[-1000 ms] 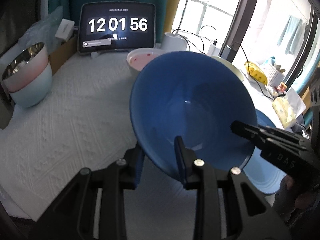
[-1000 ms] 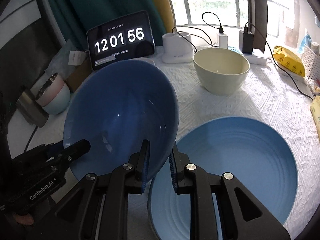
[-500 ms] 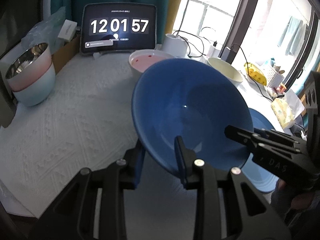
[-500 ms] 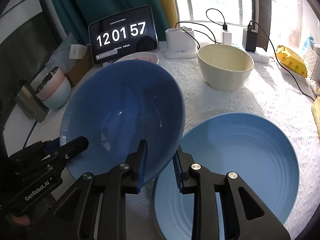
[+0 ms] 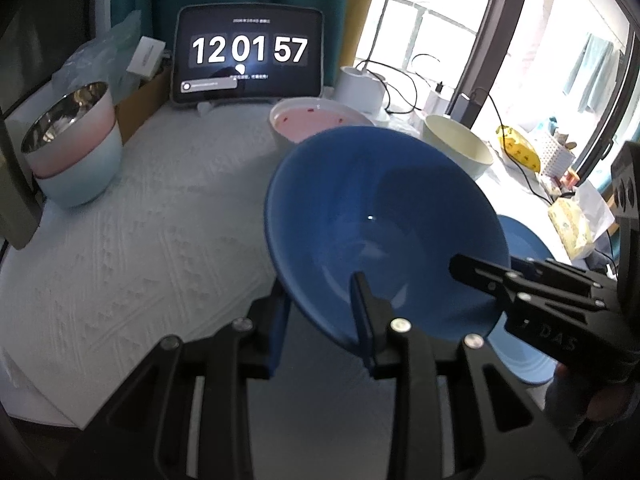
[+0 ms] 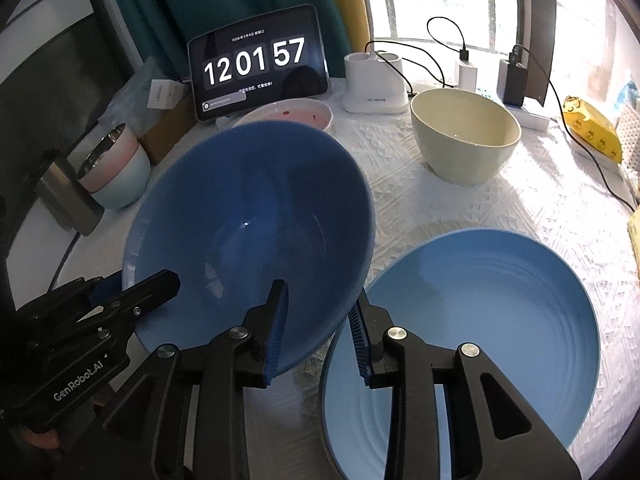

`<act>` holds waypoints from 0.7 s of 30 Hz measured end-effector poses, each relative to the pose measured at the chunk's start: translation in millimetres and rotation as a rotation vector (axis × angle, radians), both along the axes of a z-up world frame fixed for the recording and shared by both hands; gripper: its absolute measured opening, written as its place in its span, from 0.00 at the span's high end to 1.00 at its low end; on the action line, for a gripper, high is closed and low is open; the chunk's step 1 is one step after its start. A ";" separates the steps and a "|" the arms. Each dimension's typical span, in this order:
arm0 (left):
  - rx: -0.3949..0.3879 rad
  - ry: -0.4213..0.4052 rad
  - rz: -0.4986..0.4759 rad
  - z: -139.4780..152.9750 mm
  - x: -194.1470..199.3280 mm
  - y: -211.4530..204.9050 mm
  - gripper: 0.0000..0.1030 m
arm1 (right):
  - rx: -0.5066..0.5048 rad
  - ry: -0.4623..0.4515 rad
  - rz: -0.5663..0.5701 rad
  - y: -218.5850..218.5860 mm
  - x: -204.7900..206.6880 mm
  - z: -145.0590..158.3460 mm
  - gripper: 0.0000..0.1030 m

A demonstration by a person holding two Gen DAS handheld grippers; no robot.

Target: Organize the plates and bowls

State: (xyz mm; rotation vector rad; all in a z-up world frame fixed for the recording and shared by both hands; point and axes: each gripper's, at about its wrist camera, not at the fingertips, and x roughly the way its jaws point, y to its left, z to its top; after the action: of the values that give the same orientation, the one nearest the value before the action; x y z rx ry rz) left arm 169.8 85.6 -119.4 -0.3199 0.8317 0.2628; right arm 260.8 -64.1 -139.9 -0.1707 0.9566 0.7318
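A dark blue bowl (image 5: 380, 216) (image 6: 248, 216) hangs tilted above the white tablecloth. My left gripper (image 5: 320, 312) is shut on its near rim; it also shows in the right wrist view (image 6: 136, 292). My right gripper (image 6: 318, 316) is shut on the opposite rim; it also shows in the left wrist view (image 5: 480, 280). A light blue plate (image 6: 480, 320) (image 5: 520, 240) lies on the table to the right. A cream bowl (image 6: 464, 132) (image 5: 460, 144) and a pink dish (image 6: 296, 114) (image 5: 316, 120) stand behind. A pink and a pale blue bowl are stacked (image 5: 72, 148) (image 6: 116, 168) at the far left.
A tablet clock (image 5: 248, 56) (image 6: 256, 64) stands at the back. A white charger dock (image 6: 372, 84) with cables and adapters sits beside it. A yellow packet (image 6: 592, 128) lies far right. A metal object (image 6: 64, 196) stands at the left edge.
The blue bowl, held by both grippers, has moved lower and nearer, uncovering the pink dish and cream bowl behind it. The clock went from 12:01:56 to 12:01:57.
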 end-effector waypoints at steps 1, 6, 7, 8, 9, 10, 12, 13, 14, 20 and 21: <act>0.004 -0.004 0.001 1.0 -0.4 -0.1 0.69 | 0.002 -0.001 0.000 -0.4 -0.2 0.5 0.69; 0.016 -0.007 0.006 5.9 -0.9 0.1 0.69 | 0.012 -0.016 -0.009 -4.6 1.8 8.7 0.69; 0.016 -0.009 0.009 6.4 -1.7 0.4 0.69 | 0.013 -0.019 -0.012 -5.1 2.1 10.2 0.69; 0.018 -0.011 0.012 7.3 -2.2 0.9 0.69 | 0.016 -0.023 -0.015 -6.1 3.0 12.1 0.69; 0.021 -0.014 0.016 8.2 -2.7 1.4 0.69 | 0.018 -0.026 -0.018 -7.2 3.8 13.9 0.69; 0.021 -0.016 0.020 8.9 -3.4 2.0 0.69 | 0.019 -0.031 -0.022 -8.4 4.7 16.0 0.69; 0.023 -0.022 0.028 10.9 -4.1 3.8 0.68 | 0.023 -0.037 -0.025 -10.7 6.3 19.5 0.69; 0.024 -0.026 0.032 12.2 -4.5 5.0 0.68 | 0.024 -0.039 -0.027 -11.5 6.8 20.6 0.69; 0.026 -0.029 0.035 13.3 -5.0 5.6 0.68 | 0.026 -0.042 -0.029 -12.2 7.2 21.8 0.69; 0.033 -0.040 0.025 19.6 -3.0 7.1 0.66 | 0.035 -0.058 -0.033 -13.4 9.7 29.2 0.69; 0.032 -0.044 0.025 20.8 -2.9 7.2 0.66 | 0.036 -0.060 -0.034 -13.0 9.8 30.2 0.69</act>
State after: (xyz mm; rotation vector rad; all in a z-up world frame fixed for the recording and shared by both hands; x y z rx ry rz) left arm 167.0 92.8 -98.5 -0.3055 0.7803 0.2913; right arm 270.6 -77.1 -109.6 -0.1439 0.8866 0.7089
